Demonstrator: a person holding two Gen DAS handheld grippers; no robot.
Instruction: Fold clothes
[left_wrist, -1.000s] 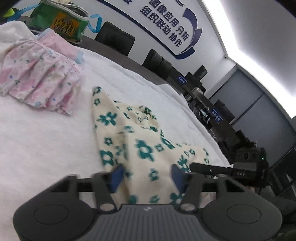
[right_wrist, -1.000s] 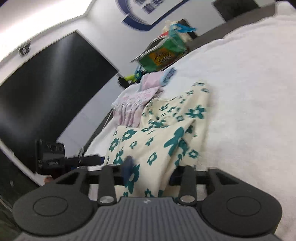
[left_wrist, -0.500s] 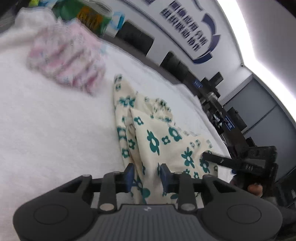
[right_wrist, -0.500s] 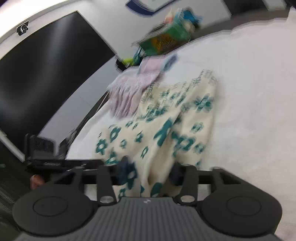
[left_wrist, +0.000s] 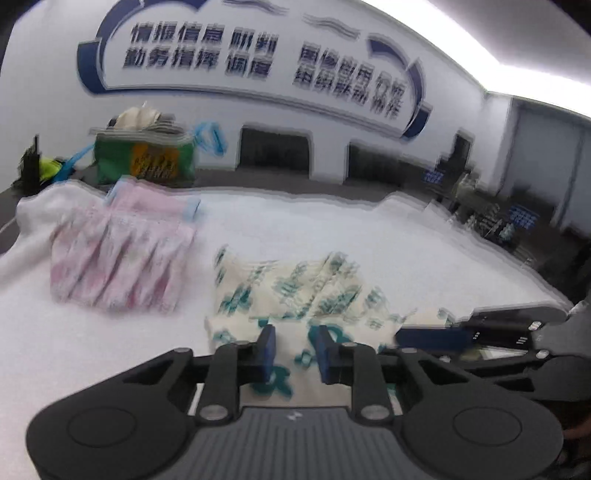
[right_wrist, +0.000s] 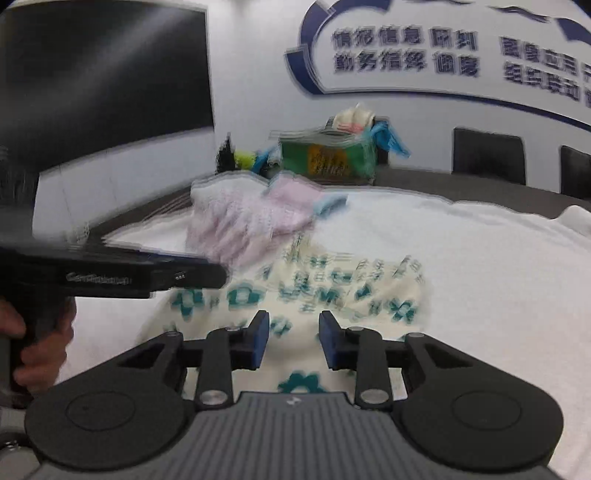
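Observation:
The cream cloth with teal flowers (left_wrist: 295, 291) (right_wrist: 332, 291) lies bunched and low on the white table cover (left_wrist: 332, 221), blurred by motion. My left gripper (left_wrist: 295, 350) hovers at its near edge. The jaws are closing, and cloth shows in the gap, but the blue pads (left_wrist: 267, 350) do not press on it. My right gripper (right_wrist: 293, 339) is just to the right over the same cloth. Its jaws are also closing, its pads stand apart, and cloth lies under the gap. Each tool shows in the other's view: the right gripper (left_wrist: 424, 338), the left gripper (right_wrist: 218, 275).
A folded pink floral garment (left_wrist: 122, 254) (right_wrist: 251, 225) lies beyond the cloth on the left. A green bag (left_wrist: 144, 162) (right_wrist: 328, 158) stands at the table's far edge, with black chairs (left_wrist: 273, 151) behind it. A hand (right_wrist: 37, 343) holds the left tool.
Both views have rolled level and drawn back. The floral cloth, which rose up into both jaws a second ago, now lies low on the cover. The left jaws have narrowed.

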